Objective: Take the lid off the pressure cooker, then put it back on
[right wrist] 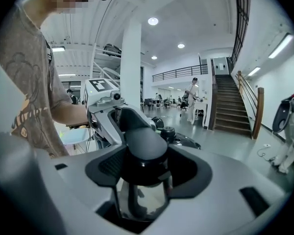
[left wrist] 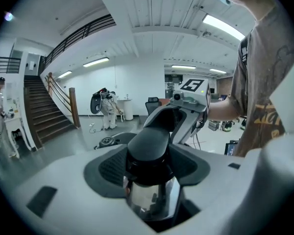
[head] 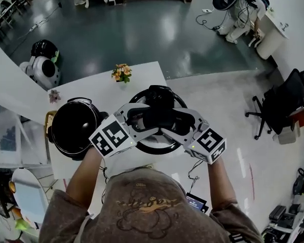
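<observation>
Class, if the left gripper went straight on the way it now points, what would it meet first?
The left gripper meets the lid handle first, clamped between its jaws; just behind stands the right gripper, facing it.

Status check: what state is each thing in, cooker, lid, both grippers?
Pressure cooker: open, uncovered, standing on the table.
Lid: off the cooker, held by its handle from both sides.
Left gripper: shut on the lid.
Right gripper: shut on the lid.

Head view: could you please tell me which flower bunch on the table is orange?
The bunch at the far edge of the table; the other bunch, at its left, is pale pink.
</observation>
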